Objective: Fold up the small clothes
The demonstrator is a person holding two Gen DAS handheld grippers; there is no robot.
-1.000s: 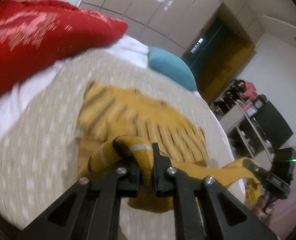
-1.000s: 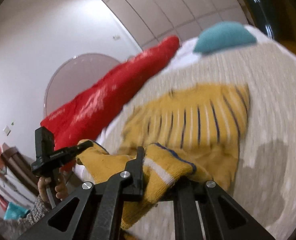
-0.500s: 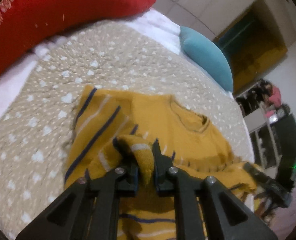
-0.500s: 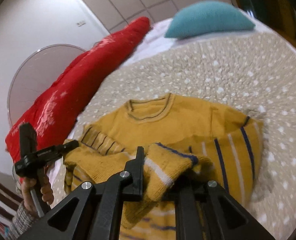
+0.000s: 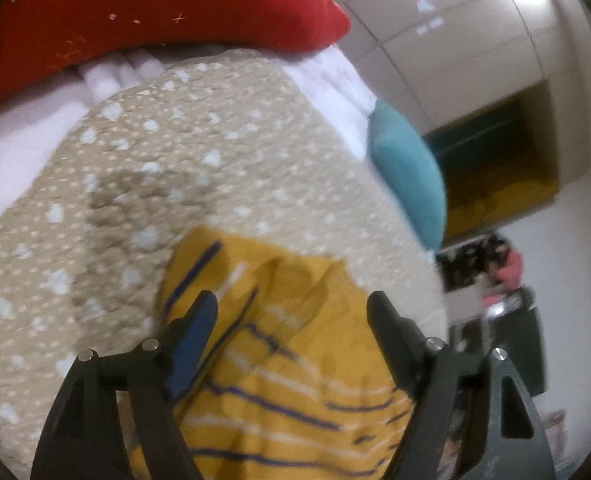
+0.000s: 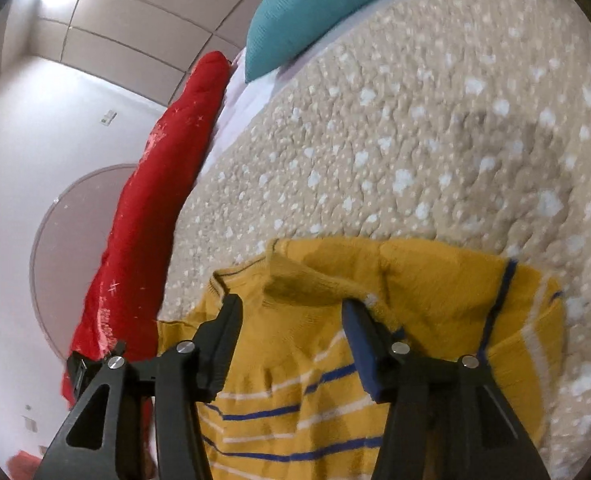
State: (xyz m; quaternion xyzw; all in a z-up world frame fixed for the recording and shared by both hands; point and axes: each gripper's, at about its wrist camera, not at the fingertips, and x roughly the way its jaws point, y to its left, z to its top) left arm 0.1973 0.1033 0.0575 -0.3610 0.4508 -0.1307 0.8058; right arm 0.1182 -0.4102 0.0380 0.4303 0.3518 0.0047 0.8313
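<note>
A small mustard-yellow sweater (image 5: 295,344) with navy and white stripes lies folded on the beige dotted bedspread (image 5: 199,168). It also shows in the right wrist view (image 6: 335,368), with its neckline toward the left. My left gripper (image 5: 293,304) is open and empty just above the striped part. My right gripper (image 6: 291,308) is open and empty over the sweater, near the collar. No cloth is between either pair of jaws.
A long red pillow (image 5: 135,8) lies along the bed's far side and shows in the right wrist view (image 6: 155,184). A teal cushion (image 5: 411,184) sits at the head of the bed (image 6: 315,4). Dark furniture (image 5: 507,320) stands beyond the bed edge.
Both grippers were shut on sweater cuffs and carried them over the body. Now both have opened and let go, and the sleeves lie on the sweater.
</note>
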